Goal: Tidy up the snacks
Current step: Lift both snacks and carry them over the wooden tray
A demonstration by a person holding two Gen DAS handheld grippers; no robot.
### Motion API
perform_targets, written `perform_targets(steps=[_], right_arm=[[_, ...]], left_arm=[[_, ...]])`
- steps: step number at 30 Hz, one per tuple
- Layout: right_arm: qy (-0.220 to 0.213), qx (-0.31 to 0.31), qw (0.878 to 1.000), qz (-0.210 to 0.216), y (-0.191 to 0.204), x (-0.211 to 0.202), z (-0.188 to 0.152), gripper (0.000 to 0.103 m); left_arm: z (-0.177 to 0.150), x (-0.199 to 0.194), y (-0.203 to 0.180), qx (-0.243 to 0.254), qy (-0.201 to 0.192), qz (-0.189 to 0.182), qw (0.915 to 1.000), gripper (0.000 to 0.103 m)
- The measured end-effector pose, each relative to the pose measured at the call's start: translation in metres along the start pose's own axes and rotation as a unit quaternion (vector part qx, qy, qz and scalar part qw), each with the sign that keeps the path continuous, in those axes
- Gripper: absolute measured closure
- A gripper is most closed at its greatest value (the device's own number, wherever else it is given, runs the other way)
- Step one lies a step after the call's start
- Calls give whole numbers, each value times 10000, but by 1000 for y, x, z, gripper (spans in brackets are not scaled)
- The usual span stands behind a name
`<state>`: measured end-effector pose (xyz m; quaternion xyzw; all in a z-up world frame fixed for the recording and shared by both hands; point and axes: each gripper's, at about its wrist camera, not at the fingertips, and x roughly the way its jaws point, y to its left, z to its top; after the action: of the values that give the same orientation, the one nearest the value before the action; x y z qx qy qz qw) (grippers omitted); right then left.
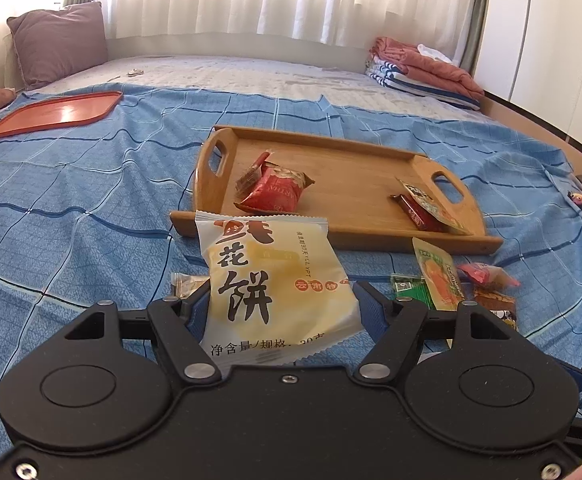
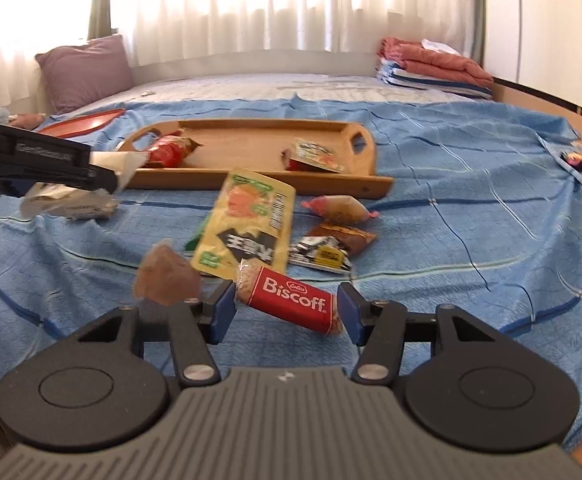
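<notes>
Right wrist view: loose packets (image 2: pixel 333 246) lie before the wooden tray (image 2: pixel 251 184).

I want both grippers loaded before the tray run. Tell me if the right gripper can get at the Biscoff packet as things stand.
Probably yes. The Biscoff packet already lies between the right gripper's open jaws on the blue bedspread, nothing covering it; the brown wrapped snack sits outside the left finger.

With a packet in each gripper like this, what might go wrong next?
The right gripper only brackets the Biscoff packet at its ends, so it may slip or twist out. The flower cake packet in the left gripper is soft and could crush. Carrying either, an arm might catch the wooden tray rim.
</notes>
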<state>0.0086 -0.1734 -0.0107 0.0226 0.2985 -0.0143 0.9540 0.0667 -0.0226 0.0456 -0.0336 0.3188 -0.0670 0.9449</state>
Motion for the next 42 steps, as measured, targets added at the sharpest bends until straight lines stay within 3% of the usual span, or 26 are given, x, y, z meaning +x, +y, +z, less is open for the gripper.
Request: perform_targets(steps=[4, 5, 9, 10, 11, 13, 16, 25, 29, 34, 36, 38, 40, 42], right_arm=[[-22, 254, 9997, -39, -8, -1, -2, 46], [-64, 246, 9997, -59, -8, -2, -2, 60], [-165, 103, 9997, -116, -6, -5, 7, 66], [-158, 72, 9998, -91, -6, -5, 9, 60], [-195, 53, 9997, -100, -7, -4, 9, 45], [-229, -10, 9997, -87, -9, -1, 10, 25], [-123, -402, 9991, -7, -15, 5, 11, 19], [724, -1186, 9879, 683, -49, 29, 17, 17], [856, -1006, 9880, 802, -52, 27, 19, 34], [646, -899, 9914, 702, -39, 15, 25, 69], [610, -876, 9912, 780, -36, 12, 30, 67], [624, -971, 9888, 951, -34, 12, 32, 41], [585, -1269, 9847, 1042, -34, 12, 34, 30], [627, -1663, 9788, 1018, -36, 15, 36, 30]], left_arm=[[0, 0, 2, -2, 6, 16, 10000, 33], [0, 1, 2, -1, 5, 19, 10000, 33], [2, 1, 2, -27, -33, 18, 10000, 33], [2, 0, 2, -46, -44, 10, 10000, 33], [3, 0, 3, -53, -49, 0, 10000, 33], [3, 0, 3, -47, -47, 2, 10000, 33], [3, -1, 3, -4, -52, 29, 10000, 33], [5, -4, 8, 1, -78, 210, 9997, 33], [5, -2, 9, 2, -65, 241, 9997, 33], [6, 0, 8, 25, -55, 204, 9998, 33], [7, 0, 7, 41, -69, 180, 9998, 33], [7, -1, 7, 56, -83, 159, 9998, 33], [7, -2, 6, 67, -85, 162, 9998, 33], [7, -3, 6, 83, -87, 180, 9998, 33]])
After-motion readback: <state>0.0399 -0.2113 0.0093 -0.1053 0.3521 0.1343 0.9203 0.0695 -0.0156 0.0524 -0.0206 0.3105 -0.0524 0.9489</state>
